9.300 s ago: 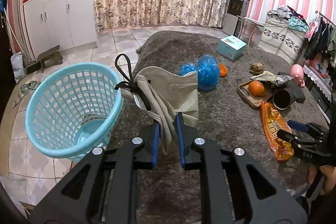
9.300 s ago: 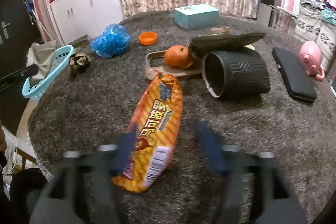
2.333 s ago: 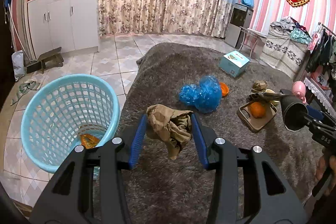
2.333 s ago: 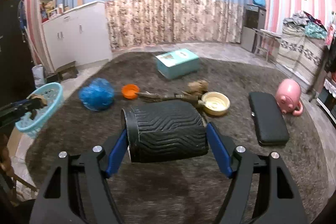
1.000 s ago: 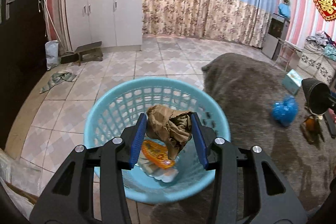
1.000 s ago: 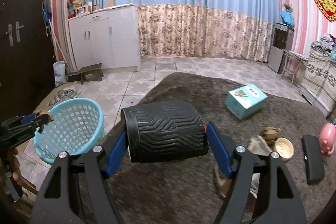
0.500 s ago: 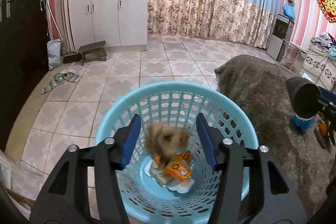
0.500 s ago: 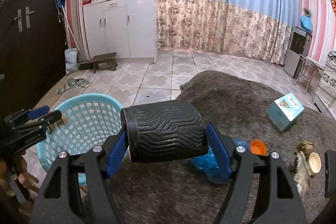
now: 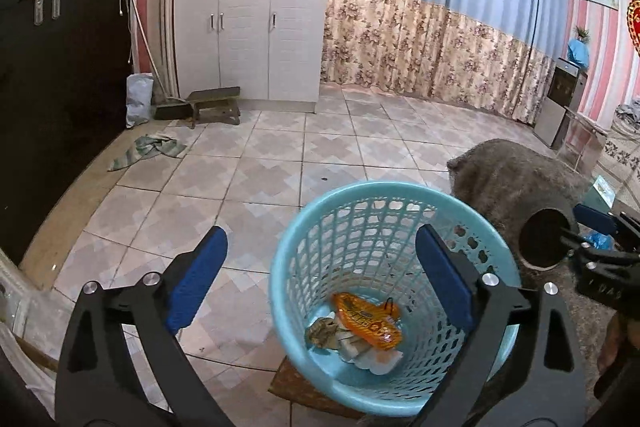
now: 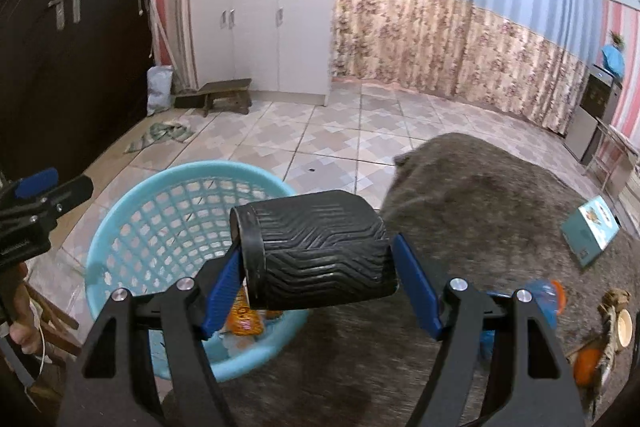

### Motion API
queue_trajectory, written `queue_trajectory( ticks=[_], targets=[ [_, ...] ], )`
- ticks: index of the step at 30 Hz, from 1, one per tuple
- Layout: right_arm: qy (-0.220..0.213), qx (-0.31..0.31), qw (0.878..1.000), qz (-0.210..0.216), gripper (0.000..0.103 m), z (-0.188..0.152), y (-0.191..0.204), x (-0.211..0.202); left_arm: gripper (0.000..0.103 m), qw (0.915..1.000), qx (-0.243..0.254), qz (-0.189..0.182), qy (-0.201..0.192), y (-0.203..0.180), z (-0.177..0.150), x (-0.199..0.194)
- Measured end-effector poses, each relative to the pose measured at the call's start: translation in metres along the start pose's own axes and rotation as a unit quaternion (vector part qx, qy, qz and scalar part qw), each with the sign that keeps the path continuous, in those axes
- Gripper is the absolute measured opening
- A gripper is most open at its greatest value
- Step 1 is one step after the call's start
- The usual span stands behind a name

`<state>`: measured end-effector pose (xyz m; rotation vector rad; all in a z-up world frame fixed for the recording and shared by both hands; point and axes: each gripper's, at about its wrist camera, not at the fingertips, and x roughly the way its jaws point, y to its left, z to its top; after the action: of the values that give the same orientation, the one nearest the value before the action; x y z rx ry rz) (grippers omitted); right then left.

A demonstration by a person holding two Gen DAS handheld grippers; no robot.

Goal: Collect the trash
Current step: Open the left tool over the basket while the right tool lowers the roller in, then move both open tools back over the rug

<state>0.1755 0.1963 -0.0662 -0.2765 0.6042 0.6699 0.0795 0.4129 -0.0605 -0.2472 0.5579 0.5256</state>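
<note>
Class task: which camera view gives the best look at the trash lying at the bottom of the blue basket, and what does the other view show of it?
The left wrist view: it looks down into the blue basket, showing the orange snack wrapper and crumpled scraps. In the right wrist view the black ribbed cylinder and tongs hide all but a sliver of wrapper.

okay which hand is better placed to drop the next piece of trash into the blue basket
Right. The right gripper is shut on the black ribbed rubber cylinder beside the light blue plastic mesh basket; the left gripper hangs open and empty there.
</note>
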Motion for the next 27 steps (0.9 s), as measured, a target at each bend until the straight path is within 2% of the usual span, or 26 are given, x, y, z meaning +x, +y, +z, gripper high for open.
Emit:
queue_trajectory(
  ticks=[8,11,13,19,27],
  targets=[
    [0.01,-0.051,0.999,0.013,0.072,0.008,0.044,0.023,0.093,0.9999,-0.005,0.013,0.0,0.009,0.001,-0.002],
    [0.009,-0.05,0.998,0.023,0.073,0.011,0.044,0.024,0.094,0.9999,-0.01,0.013,0.002,0.011,0.001,-0.001],
    [0.008,-0.05,0.998,0.023,0.082,0.012,0.043,0.023,0.094,0.9998,-0.01,0.014,0.001,0.011,0.001,-0.001],
    [0.0,-0.041,0.999,0.012,0.088,0.009,0.023,0.011,0.095,0.9998,-0.009,0.018,0.0,0.008,-0.001,-0.001],
    [-0.015,-0.021,0.999,-0.02,0.089,0.0,-0.027,-0.021,0.097,0.9998,-0.01,0.019,0.001,-0.012,-0.003,-0.009]
  ],
)
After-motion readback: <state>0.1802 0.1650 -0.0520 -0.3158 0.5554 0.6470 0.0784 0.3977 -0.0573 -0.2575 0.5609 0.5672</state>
